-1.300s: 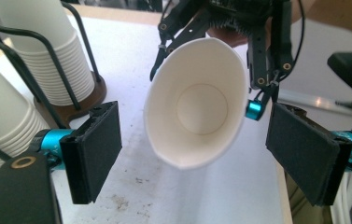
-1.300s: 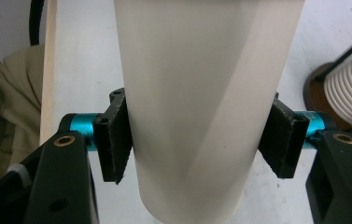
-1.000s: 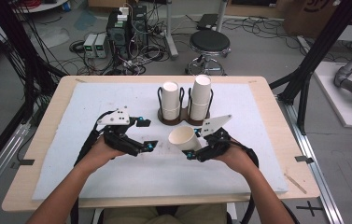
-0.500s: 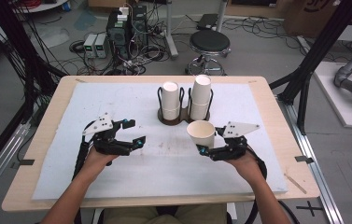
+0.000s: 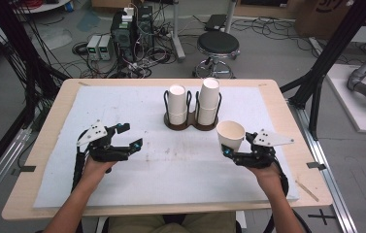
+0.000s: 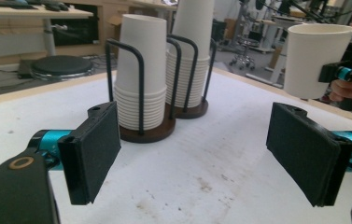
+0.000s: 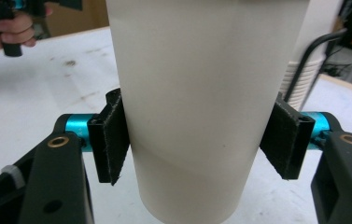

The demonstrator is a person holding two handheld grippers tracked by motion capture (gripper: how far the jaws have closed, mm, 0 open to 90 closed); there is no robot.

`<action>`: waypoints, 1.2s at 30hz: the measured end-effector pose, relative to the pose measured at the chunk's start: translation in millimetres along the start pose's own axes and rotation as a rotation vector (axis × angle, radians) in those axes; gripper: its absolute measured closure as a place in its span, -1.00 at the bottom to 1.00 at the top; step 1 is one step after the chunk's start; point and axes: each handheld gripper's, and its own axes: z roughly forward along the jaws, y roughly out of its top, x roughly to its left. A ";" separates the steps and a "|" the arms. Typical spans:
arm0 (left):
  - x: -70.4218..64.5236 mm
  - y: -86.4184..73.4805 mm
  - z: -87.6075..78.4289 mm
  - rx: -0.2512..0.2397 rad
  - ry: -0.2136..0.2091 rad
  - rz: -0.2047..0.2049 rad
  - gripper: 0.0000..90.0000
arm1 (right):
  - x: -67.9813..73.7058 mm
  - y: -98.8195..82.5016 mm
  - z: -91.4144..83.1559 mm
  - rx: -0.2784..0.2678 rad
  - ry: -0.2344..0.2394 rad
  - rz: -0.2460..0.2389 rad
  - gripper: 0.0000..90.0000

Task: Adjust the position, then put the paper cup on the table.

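Note:
A white paper cup [image 5: 230,135] is held upright, mouth up, just above the white mat at the right. My right gripper [image 5: 234,145] grips its lower wall. Its pads [image 7: 113,140] touch both sides of the cup [image 7: 201,93], and the jaws have just been opening a little with the cup between them. My left gripper [image 5: 131,136] hovers open over the mat at the left, nothing between its pads [image 6: 94,149]. From the left gripper view, the held cup [image 6: 316,58] shows at the upper right.
A dark wooden holder [image 5: 190,125] with wire hoops stands at the back middle of the mat, with a stack of paper cups in each side [image 5: 176,104] [image 5: 208,99]. The white mat [image 5: 180,165] covers most of the wooden table [image 5: 292,116].
My right gripper carried the cup rightward, away from the holder, and turned it from tilted to upright. My left gripper drew back to the left and sank lower.

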 end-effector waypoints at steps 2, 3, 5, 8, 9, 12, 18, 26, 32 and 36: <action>1.5 -1.1 -1.5 -0.003 0.007 -0.001 -0.61 | -1.3 -0.4 -3.6 -0.018 -0.024 0.004 -0.26; 2.1 -1.8 -2.1 -0.002 0.012 0.000 -0.61 | -1.6 -0.8 -5.5 -0.023 -0.035 0.010 -0.26; 3.9 -2.8 -4.0 0.000 0.017 -0.001 -0.61 | -2.7 -1.2 -8.5 -0.038 -0.056 0.019 -0.26; 7.3 -3.5 -6.7 -0.009 0.028 -0.009 -0.61 | -4.8 -1.2 -12.5 -0.063 -0.084 0.031 -0.26; 8.0 -3.5 -7.1 -0.011 0.031 -0.010 -0.61 | -5.5 -1.1 -13.3 -0.068 -0.090 0.035 -0.26; 9.7 -3.7 -8.3 -0.015 0.034 -0.021 -0.61 | -7.0 -1.3 -13.3 -0.073 -0.101 0.040 -0.26; 8.5 -3.5 -8.4 -0.015 0.029 -0.015 -0.61 | -7.1 -1.2 -15.3 -0.077 -0.110 0.036 -0.26; 9.3 -3.8 -8.5 -0.018 0.026 -0.019 -0.61 | -8.0 -0.6 -16.8 -0.082 -0.127 0.043 -0.26; 10.8 -4.3 -9.2 -0.017 0.033 -0.021 -0.61 | -8.8 -1.1 -18.5 -0.084 -0.143 0.041 -0.26; 10.4 -4.4 -9.1 -0.015 0.036 -0.018 -0.61 | -9.0 -2.1 -18.9 -0.082 -0.150 0.039 -0.27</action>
